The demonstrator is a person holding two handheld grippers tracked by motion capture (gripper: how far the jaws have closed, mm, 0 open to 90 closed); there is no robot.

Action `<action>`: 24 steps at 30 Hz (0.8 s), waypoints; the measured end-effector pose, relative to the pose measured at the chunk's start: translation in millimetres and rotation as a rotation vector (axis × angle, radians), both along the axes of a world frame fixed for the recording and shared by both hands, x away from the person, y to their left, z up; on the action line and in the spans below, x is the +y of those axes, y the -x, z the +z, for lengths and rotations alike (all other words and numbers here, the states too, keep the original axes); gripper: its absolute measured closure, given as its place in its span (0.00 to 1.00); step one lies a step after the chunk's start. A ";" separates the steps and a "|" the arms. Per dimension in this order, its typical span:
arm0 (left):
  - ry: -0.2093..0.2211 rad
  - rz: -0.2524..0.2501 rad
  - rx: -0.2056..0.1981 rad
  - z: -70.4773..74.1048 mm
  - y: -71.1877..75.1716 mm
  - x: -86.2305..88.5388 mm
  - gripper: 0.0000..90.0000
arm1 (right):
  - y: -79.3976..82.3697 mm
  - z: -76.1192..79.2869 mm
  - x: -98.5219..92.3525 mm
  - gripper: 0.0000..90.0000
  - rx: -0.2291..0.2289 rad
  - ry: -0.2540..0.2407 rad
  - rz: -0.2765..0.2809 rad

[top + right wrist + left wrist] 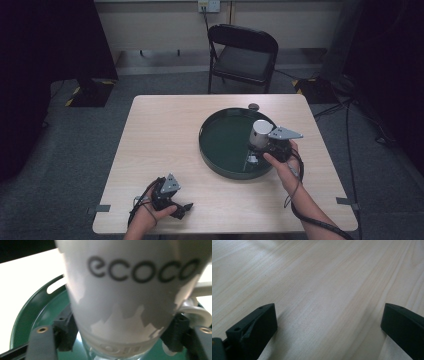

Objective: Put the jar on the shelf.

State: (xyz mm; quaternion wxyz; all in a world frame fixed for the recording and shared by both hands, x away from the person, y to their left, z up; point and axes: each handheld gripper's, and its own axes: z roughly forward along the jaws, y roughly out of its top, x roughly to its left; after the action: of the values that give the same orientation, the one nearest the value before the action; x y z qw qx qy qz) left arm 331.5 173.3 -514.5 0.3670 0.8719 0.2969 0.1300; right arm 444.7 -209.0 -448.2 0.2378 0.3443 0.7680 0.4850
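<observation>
Grey carpet and a black folding chair (243,52) are seen at top centre of the high view, behind a pale wooden table (165,140).

Lower left of the frame: left gripper (184,207) is rested low on the table near its front edge. In the left gripper view its jaws are spread wide, with bare wood between them; nothing is held.

Right of centre: a round dark green tray (220,142) with cut-out handles is set on the table. A small dark disc (253,106), unidentified, lies just beyond its far rim.

Right side of the tray: a white cup (260,133) lettered "ecoco" is stood inside, over a clear glassy base. Right gripper (122,336) is closed on the cup's lower body, one jaw pressed to each side. A white handle loop (197,311) is seen at right in the right gripper view.

Judgement: cup is probably rigid, smooth and slippery, breakable if ceramic. A low, centred hold across the body is advised, clear of the handle; squeeze to be kept moderate.
</observation>
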 end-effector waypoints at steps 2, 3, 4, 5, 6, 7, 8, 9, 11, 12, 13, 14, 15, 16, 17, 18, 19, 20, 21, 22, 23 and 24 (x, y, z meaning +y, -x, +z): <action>0.000 0.000 0.000 0.0 0.0 0.0 0.00 | 0.7 1.4 -1.0 0.18 0.006 -0.021 -0.005; 0.000 0.000 0.000 0.0 0.0 0.0 0.00 | 1.2 1.9 -1.4 0.18 0.007 -0.017 -0.006; 0.001 0.001 0.001 0.0 0.1 -0.1 0.00 | 2.1 2.7 -1.9 0.15 0.004 -0.005 -0.011; 0.000 0.000 0.000 0.0 0.0 0.0 0.00 | 2.4 3.4 -2.3 0.13 0.009 -0.005 -0.007; 0.000 0.000 0.000 0.0 0.0 0.0 0.00 | 2.9 4.2 -3.0 0.12 0.017 -0.004 -0.007; 0.000 0.000 0.000 0.0 0.0 0.0 0.00 | 3.5 4.9 -3.7 0.11 0.017 0.001 -0.005; 0.000 0.000 0.000 0.0 0.0 0.0 0.00 | 4.8 6.1 -4.1 0.08 0.019 0.012 0.005; 0.000 0.000 0.000 0.0 0.0 0.0 0.00 | 6.2 6.8 -4.6 0.08 0.014 0.015 0.000; 0.000 0.000 0.000 0.0 0.0 0.0 0.00 | 7.3 7.2 -5.2 0.03 0.016 0.009 0.006; 0.000 0.000 0.000 0.0 0.0 0.0 0.00 | 8.2 7.9 -5.6 0.03 0.023 0.009 0.005; 0.000 0.000 0.000 0.0 0.0 0.0 0.00 | 9.1 8.5 -6.4 0.03 0.017 0.009 0.002; 0.000 0.000 0.000 0.0 0.0 0.0 0.00 | 10.0 9.3 -7.3 0.02 0.023 0.001 0.011; 0.000 0.000 0.000 0.0 0.0 0.0 0.00 | 10.8 10.0 -7.8 0.02 0.029 0.004 0.011; 0.000 0.000 0.000 0.0 0.0 0.0 0.00 | 11.6 10.5 -8.5 0.01 0.020 0.008 0.008; 0.000 0.000 0.000 0.0 0.0 0.0 0.00 | 13.2 11.7 -9.6 0.00 0.017 0.006 0.011; 0.000 0.000 0.000 0.0 0.0 0.0 0.00 | 14.4 12.6 -10.7 0.00 0.022 0.001 0.016; 0.000 0.000 0.000 0.0 0.0 0.0 0.00 | 15.4 13.1 -11.5 0.00 0.023 -0.001 0.016; 0.000 0.000 0.000 0.0 0.0 0.0 0.00 | 16.5 14.0 -12.5 0.00 0.028 -0.008 0.023; 0.000 0.000 0.000 0.0 0.0 0.0 0.00 | 17.7 14.9 -13.6 0.00 0.032 -0.007 0.033; 0.000 0.000 0.000 0.0 0.0 0.0 0.00 | 18.4 15.5 -14.3 0.00 0.032 -0.004 0.034; 0.000 0.000 0.000 0.0 0.0 0.0 0.00 | 19.4 16.2 -15.0 0.00 0.033 -0.001 0.036; 0.000 0.000 0.000 0.0 0.0 0.0 0.00 | 21.3 17.5 -16.9 0.01 0.026 0.005 0.033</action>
State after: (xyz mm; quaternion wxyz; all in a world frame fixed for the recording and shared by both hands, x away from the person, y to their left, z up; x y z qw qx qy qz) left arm 331.6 173.2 -514.5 0.3672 0.8718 0.2970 0.1299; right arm 423.4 -226.0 -430.7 0.2207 0.3373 0.7778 0.4822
